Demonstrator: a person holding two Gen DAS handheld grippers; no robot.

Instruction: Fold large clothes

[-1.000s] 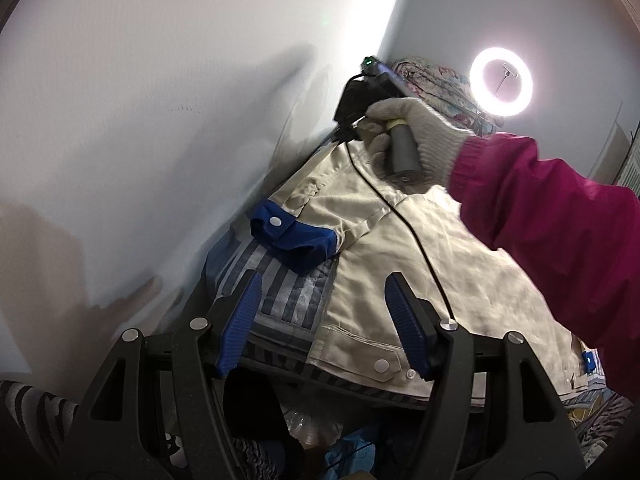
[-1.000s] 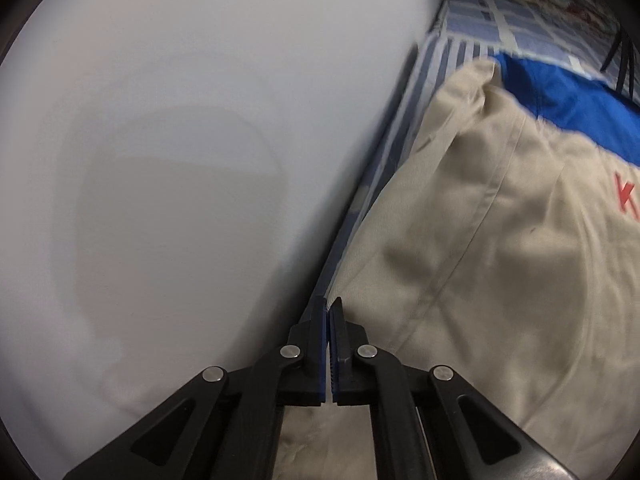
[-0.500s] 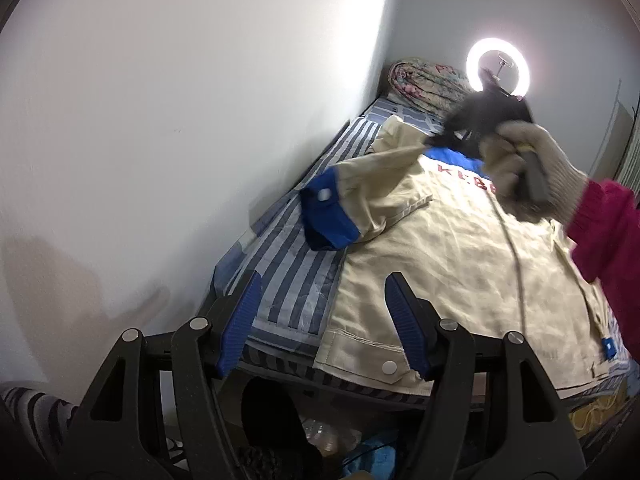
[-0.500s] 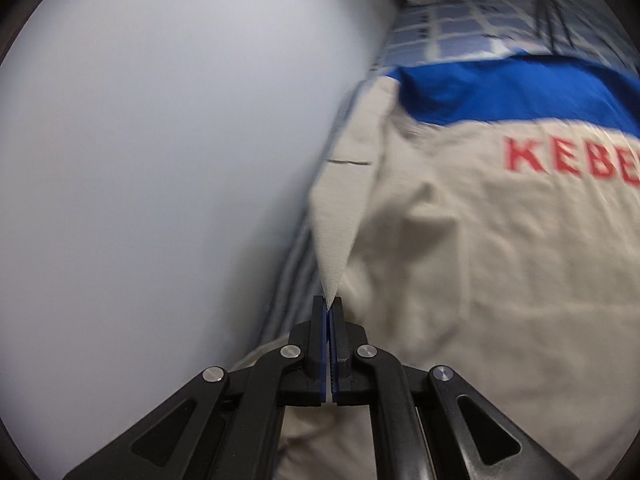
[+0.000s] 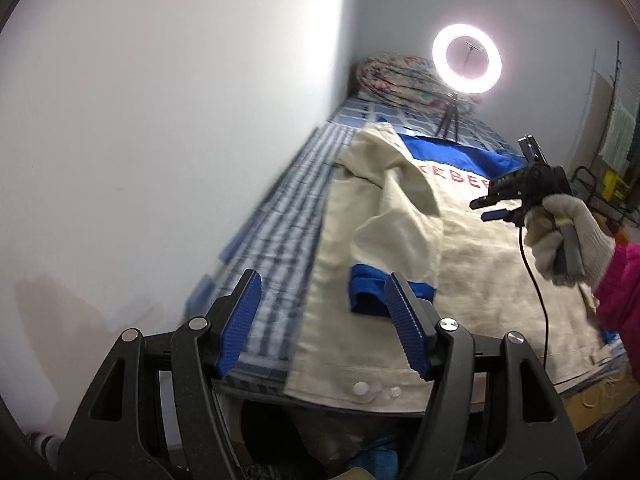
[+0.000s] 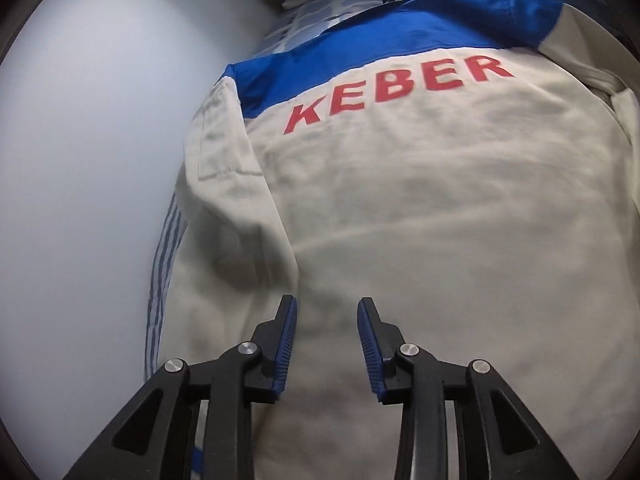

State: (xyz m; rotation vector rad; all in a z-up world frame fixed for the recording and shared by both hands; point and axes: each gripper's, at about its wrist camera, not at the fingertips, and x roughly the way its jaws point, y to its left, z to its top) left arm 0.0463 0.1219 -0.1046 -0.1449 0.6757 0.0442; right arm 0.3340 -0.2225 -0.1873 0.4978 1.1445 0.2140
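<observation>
Striped bed sheet [image 5: 280, 236] carries the beige work jacket [image 6: 440, 220], back up, red lettering showing. Left sleeve [image 5: 400, 216] folded across the back, blue cuff [image 5: 368, 292] on the body. Right sleeve and body folds remain. Right claw [image 6: 326, 344] just opened, nothing between its jaws; left claw [image 5: 324, 320] apart, empty.

The jacket [image 6: 420, 220]'s hem and right sleeve are cut off by the frame edge.
</observation>
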